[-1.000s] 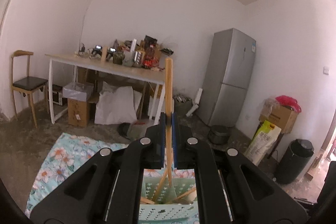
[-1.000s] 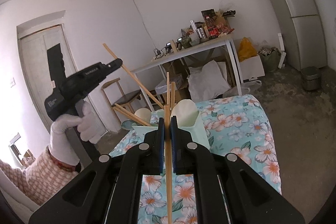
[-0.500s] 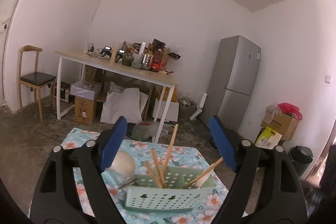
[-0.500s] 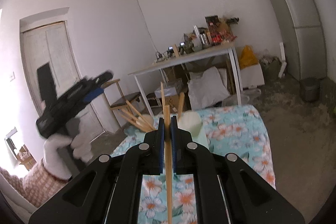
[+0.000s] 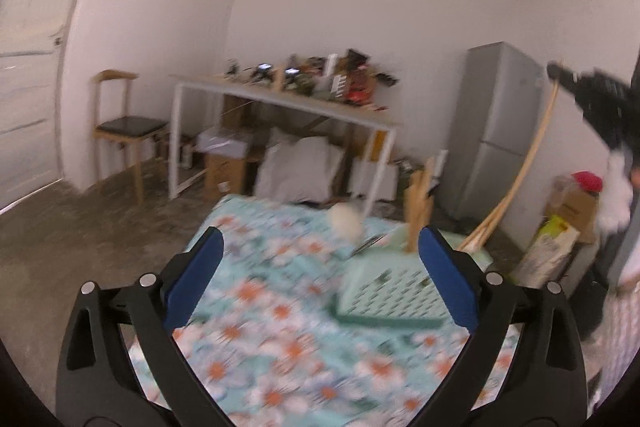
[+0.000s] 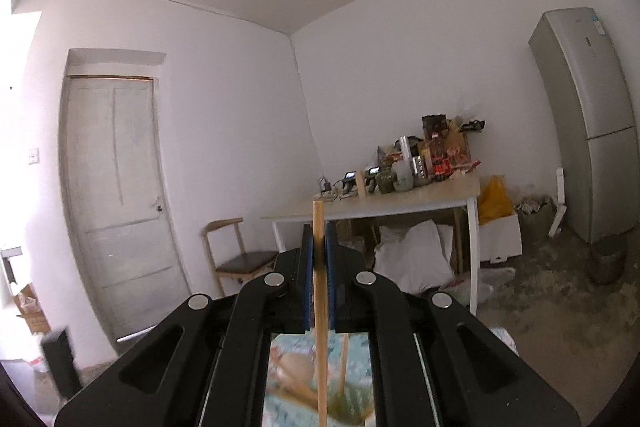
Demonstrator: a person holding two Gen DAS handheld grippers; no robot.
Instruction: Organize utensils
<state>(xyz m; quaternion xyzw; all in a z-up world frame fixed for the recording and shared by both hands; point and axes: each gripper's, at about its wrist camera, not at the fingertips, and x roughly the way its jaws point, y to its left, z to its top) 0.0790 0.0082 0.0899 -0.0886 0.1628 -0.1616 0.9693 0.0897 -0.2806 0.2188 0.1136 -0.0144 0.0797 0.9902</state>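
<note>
My black left claw [image 5: 318, 273] wears blue pads; below it, a turquoise cloth [image 5: 280, 327] with orange-white flowers, a mint-green basket [image 5: 390, 301], tan chopsticks [image 5: 418, 215].

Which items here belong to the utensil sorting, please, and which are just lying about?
Job:
- mint-green perforated plastic basket
- wooden chopstick clamped in the right gripper
- open left gripper

Lying about:
- grey refrigerator
- wooden chair
- cluttered white-legged table

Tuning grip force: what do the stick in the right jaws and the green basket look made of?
Chopstick: looks like bamboo or light wood, matte; pale tan, uniform, no gloss. It's clamped in the right gripper.
Basket: probably moulded plastic, smooth; mint green wall with a regular grid of holes. The view is motion-blurred, so its finish is uncertain.
</note>
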